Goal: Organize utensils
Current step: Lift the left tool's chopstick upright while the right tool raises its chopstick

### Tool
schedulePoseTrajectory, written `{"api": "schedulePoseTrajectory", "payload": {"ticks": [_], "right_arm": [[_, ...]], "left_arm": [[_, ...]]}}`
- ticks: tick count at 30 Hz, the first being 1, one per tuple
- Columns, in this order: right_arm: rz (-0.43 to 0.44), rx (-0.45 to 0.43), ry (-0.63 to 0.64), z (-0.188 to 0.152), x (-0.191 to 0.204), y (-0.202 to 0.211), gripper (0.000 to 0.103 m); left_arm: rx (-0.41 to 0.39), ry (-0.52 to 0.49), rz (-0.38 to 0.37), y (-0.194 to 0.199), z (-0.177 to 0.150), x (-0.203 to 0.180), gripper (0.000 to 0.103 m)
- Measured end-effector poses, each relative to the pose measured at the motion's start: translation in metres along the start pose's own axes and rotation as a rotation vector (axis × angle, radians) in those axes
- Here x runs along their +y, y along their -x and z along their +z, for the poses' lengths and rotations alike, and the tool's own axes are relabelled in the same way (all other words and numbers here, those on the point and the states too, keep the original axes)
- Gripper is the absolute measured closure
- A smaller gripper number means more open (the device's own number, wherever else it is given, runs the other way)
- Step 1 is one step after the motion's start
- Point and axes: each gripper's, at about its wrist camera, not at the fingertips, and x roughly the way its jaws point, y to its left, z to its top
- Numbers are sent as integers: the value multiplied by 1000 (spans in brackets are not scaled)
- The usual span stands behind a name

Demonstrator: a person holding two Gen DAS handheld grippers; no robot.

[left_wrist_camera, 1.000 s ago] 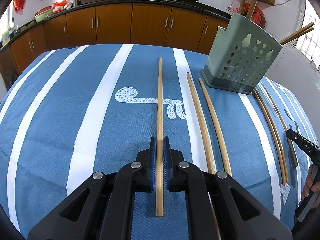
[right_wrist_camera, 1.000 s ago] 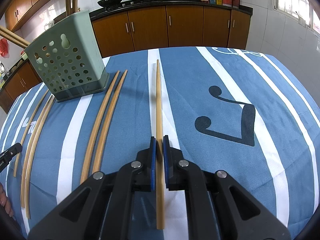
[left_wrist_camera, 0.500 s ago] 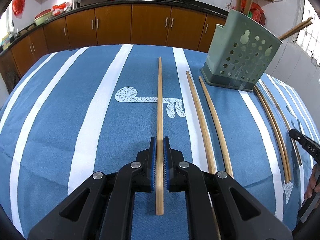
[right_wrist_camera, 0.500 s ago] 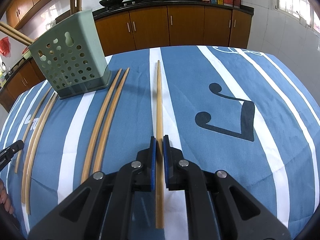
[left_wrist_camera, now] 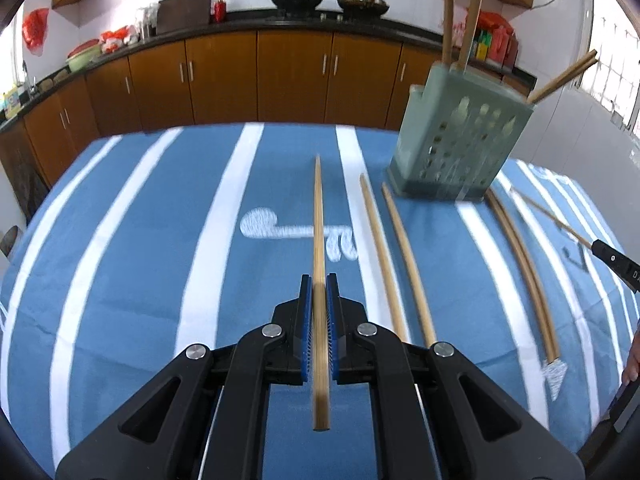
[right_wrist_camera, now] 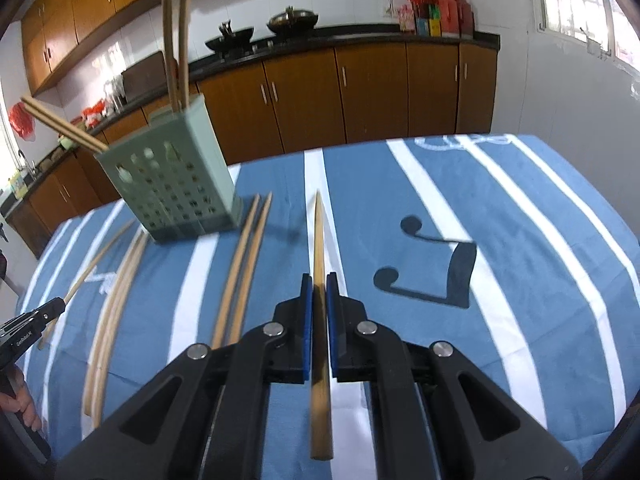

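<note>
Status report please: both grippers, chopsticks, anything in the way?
Left gripper shut on a chopstick; right gripper likewise. Green holder ahead, four inside. Loose chopsticks on cloth; path open.

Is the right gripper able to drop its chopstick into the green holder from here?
Probably yes. The right gripper is shut on its chopstick, lifted off the cloth, and nothing stands between it and the green holder, whose top has room.

Holder [left_wrist_camera: 460,140] stands on surface [left_wrist_camera: 140,260], far right in left wrist view, w/ four chopsticks in it. Chopstick pair [left_wrist_camera: 394,264] lies on surface just left of holder; second pair [left_wrist_camera: 520,268] just right. Left gripper [left_wrist_camera: 319,292] chopstick [left_wrist_camera: 319,240] sits left of both pairs; right gripper [right_wrist_camera: 319,292] chopstick [right_wrist_camera: 318,248] right of them. Cabinets [left_wrist_camera: 256,76] behind surface.
</note>
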Motion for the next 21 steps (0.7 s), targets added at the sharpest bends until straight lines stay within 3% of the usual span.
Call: {"api": "schedulePoseTrajectory", "payload": {"ticks": [12, 21], "right_arm": [[35, -190, -3, 32, 5, 52, 95], [42, -243, 9, 44, 9, 67, 95]], "left_arm": [[-210, 24, -37, 63, 41, 0, 96], [-262, 25, -39, 76, 54, -2, 96]]}}
